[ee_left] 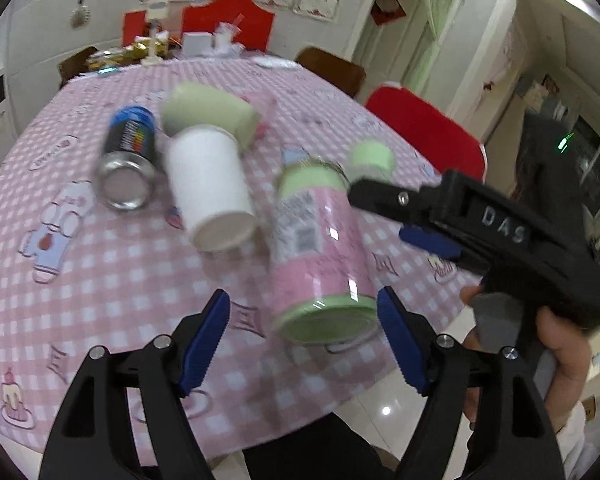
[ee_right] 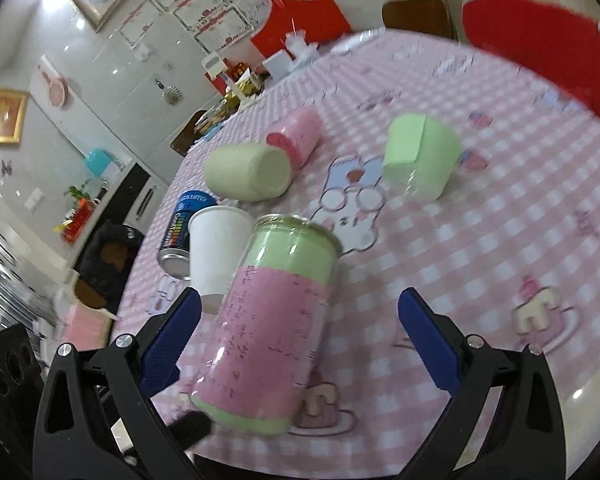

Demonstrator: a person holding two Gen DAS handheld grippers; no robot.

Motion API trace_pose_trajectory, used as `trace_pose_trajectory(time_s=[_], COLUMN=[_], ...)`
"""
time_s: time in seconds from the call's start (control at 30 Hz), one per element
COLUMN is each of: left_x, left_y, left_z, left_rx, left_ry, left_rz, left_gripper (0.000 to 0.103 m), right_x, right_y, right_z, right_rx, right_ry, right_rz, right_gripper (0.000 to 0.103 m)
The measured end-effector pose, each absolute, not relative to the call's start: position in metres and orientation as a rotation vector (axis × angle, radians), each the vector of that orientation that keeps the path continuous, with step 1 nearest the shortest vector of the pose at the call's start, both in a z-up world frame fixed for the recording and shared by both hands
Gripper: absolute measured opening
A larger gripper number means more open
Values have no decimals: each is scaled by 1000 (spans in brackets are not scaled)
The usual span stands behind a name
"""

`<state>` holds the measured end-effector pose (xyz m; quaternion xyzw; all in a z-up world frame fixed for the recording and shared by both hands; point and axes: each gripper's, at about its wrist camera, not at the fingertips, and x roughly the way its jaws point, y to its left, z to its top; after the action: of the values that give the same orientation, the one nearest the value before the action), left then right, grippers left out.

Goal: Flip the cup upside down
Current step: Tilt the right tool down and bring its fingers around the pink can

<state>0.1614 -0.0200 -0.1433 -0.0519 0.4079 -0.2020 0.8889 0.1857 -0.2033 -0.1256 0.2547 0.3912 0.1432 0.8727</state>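
A white paper cup (ee_left: 210, 186) stands on the pink checked tablecloth, between a blue-black can (ee_left: 129, 156) and a tall pink-and-green can (ee_left: 318, 256). It also shows in the right wrist view (ee_right: 216, 252). My left gripper (ee_left: 304, 344) is open and empty, above the near table edge, just in front of the pink-and-green can. My right gripper (ee_right: 300, 344) is open, its jaws on either side of the pink-and-green can (ee_right: 268, 332) without touching it. The right gripper also shows in the left wrist view (ee_left: 400, 216), held by a hand.
A pale green cup (ee_right: 248, 172) lies on its side, with a pink cup (ee_right: 300, 140) behind it and a green plastic cup (ee_right: 420, 156) to the right. A red chair (ee_left: 424, 128) stands at the table's right edge. Clutter sits at the far end (ee_left: 156, 48).
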Motion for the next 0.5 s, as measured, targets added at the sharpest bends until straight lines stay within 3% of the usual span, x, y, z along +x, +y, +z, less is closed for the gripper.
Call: trace_pose_trajectory(time_s=[0.5], left_x=[212], left_y=[19], left_z=[-147], left_rx=[-195], left_ry=[826], left_rz=[-318], left_gripper=[75], right_x=[217], right_y=[-196], right_z=[-141], right_rx=[634], right_ry=[891], right_rz=[308], right_gripper=[95])
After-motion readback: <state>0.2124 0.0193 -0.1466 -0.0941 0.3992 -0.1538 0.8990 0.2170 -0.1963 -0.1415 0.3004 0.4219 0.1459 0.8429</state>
